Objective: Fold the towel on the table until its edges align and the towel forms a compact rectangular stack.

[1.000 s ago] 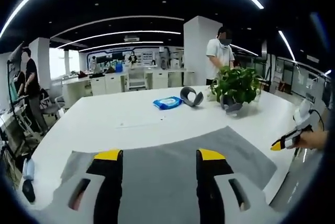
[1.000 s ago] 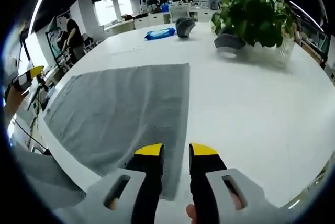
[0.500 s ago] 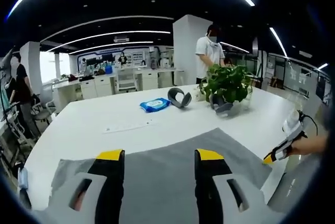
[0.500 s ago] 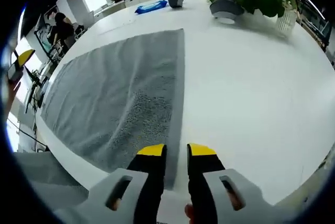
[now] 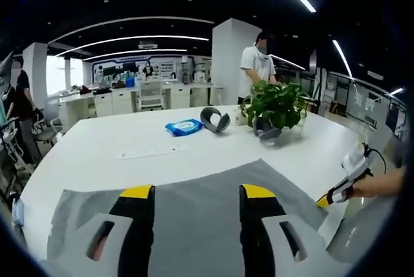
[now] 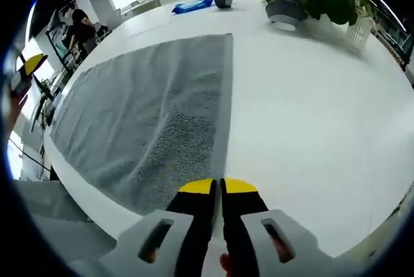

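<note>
Your right claw [image 6: 217, 186] has just pinched shut at the near corner of the grey towel [image 6: 149, 115] lying flat on the white surface [image 6: 310, 109], apparently gripping it, while your left claw [image 5: 193, 191] stays spread above it, so the first fold can begin.

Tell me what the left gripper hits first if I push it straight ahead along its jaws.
Probably the grey towel: the left gripper has its open jaws over it, pointing across the white table. Height above the cloth is unclear.
</note>
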